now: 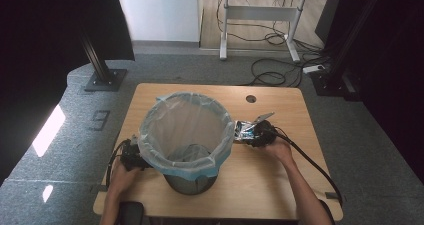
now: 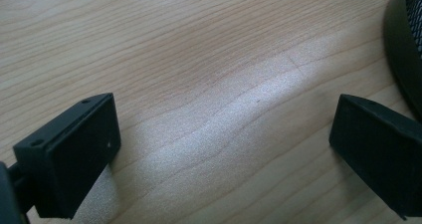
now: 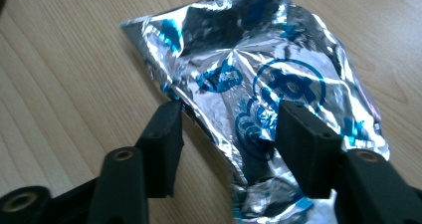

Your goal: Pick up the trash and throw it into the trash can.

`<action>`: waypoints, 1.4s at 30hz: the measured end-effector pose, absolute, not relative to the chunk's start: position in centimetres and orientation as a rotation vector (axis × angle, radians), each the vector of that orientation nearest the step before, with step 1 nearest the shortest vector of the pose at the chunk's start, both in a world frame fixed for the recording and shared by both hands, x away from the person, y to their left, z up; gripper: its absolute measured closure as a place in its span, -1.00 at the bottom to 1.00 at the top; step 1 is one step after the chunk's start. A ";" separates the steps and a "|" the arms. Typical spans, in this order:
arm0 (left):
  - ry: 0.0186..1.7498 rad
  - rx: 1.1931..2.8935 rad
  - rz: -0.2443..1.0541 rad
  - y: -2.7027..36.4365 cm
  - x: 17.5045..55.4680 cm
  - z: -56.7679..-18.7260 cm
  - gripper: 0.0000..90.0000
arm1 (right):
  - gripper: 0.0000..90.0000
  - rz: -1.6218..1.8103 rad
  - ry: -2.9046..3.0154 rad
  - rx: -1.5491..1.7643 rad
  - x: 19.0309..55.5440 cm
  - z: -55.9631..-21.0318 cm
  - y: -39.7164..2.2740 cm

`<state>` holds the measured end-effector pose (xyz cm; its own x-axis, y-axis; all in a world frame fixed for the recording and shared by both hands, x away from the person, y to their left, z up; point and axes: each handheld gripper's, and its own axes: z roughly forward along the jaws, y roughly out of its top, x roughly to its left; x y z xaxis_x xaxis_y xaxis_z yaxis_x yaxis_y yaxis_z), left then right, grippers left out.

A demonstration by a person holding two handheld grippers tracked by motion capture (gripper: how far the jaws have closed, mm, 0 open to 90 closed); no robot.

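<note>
1. While the right tongs straddle the foil packet lying flat on the counter beside the lined bin, half-spread and not visibly pinching, slick foil could slide away
2. One pad rides on top, so it may just crumple
3. Left tongs sit spread wide, empty, beside the bin's base

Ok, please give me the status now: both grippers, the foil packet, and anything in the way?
Left gripper open over bare table. Right gripper astride foil packet, grip unconfirmed. Lined bin close beside.
</note>
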<state>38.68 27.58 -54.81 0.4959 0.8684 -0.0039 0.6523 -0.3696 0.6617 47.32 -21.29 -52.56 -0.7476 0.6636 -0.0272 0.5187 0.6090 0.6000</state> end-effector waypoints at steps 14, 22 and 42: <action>1.244 2.139 0.466 27.6 38.7 -54.8 -1.00 | 0.86 0.863 2.615 0.982 46.9 -52.5 -21.6; 1.244 2.139 0.466 27.6 38.7 -54.8 -1.00 | 0.87 0.924 2.601 1.015 46.2 -50.2 -22.2; 1.246 2.139 0.467 27.5 38.7 -54.8 -1.00 | 0.85 0.989 2.606 0.942 44.3 -42.7 -22.4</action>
